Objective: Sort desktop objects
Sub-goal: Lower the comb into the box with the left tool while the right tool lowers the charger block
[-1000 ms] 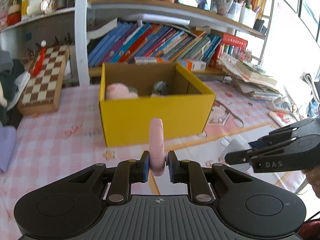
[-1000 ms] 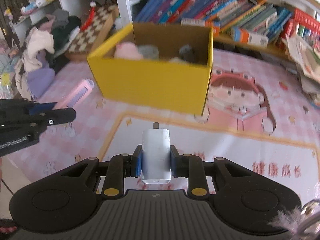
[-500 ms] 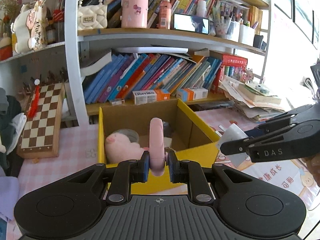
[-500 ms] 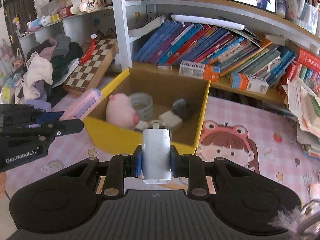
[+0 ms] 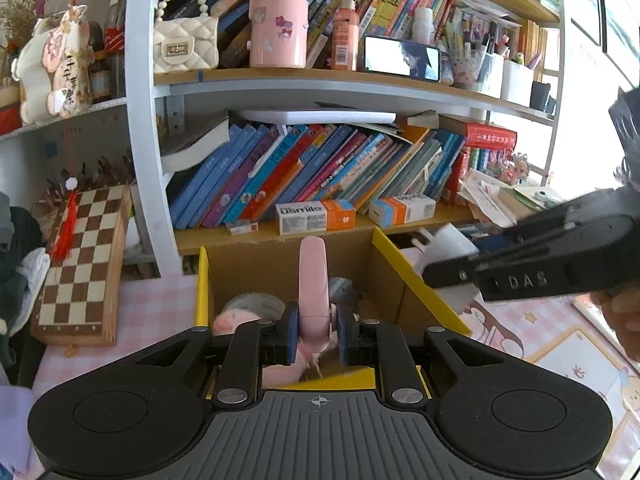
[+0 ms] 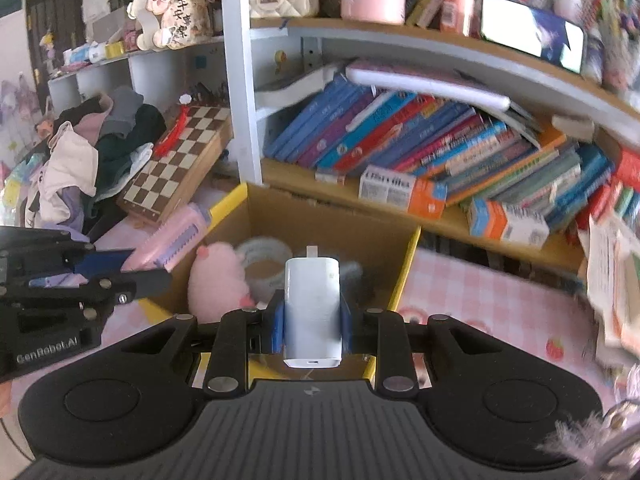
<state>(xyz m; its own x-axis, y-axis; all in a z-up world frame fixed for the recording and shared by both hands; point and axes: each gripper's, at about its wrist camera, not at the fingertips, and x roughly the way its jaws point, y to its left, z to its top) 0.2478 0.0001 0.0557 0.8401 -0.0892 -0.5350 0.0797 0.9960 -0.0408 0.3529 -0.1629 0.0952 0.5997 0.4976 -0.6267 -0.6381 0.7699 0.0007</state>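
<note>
Gripping with my left gripper (image 5: pixel 314 334), I am clamping both pads on the near end of one pink comb (image 5: pixel 313 280); its long axis is running straight away from me, the far tip pointing toward the bookshelf (image 5: pixel 320 84). In the left wrist view the comb is hanging over the open yellow box (image 5: pixel 384 252), which is sitting just past my fingers. Inside the box I am seeing one pink plush toy (image 5: pixel 236 318) at the near left and one roll of tape (image 5: pixel 256 302) behind it; other contents are hidden by the comb. On the right my right gripper (image 5: pixel 444 268) is reaching over the box's right wall with one white charger (image 5: pixel 446 242), its prongs pointing left and far. One chessboard (image 5: pixel 80 256) is leaning at the far left.

In the right wrist view my right gripper (image 6: pixel 312 320) is squeezing the white charger (image 6: pixel 313 304) by its two sides, long axis pointing away from me, prongs at the far end, the port facing me. It is hovering above the near edge of the yellow box (image 6: pixel 406 276), with the pink plush toy (image 6: pixel 218 280) and roll of tape (image 6: pixel 264 258) beyond it. At the left my left gripper (image 6: pixel 132 276) is holding the pink comb (image 6: pixel 172 242) over the box's left wall, teeth facing right.
</note>
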